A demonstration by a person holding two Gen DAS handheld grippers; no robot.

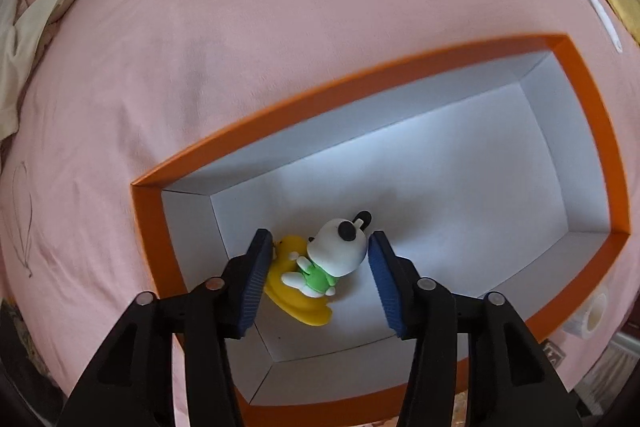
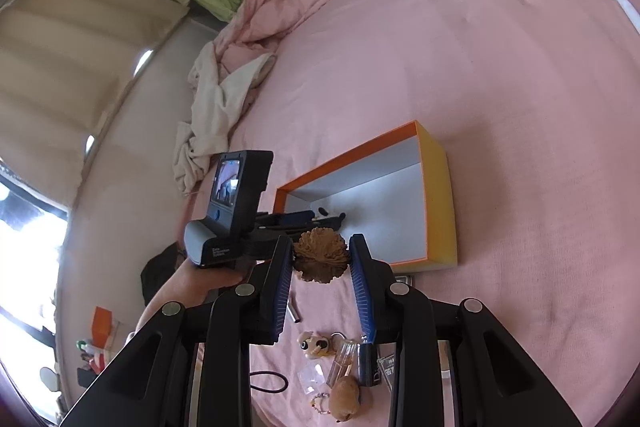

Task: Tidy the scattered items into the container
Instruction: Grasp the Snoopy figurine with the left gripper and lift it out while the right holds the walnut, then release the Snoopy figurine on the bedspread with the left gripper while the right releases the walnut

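A crumpled cream cloth (image 2: 208, 115) lies on the pink bedsheet (image 2: 460, 67).

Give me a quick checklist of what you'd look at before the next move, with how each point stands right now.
1. Dog toy lying on the floor of the box: ok.
2. Left gripper open, pads clear of the toy: ok.
3. Walnut between the right gripper pads: ok.
4. Walnut actually gripped: cannot tell; a gap shows on its right side.
5. Room in the box for more: ok, most of its floor is bare.
6. All items tidied: not ok; a small figurine and other bits lie on the bed.
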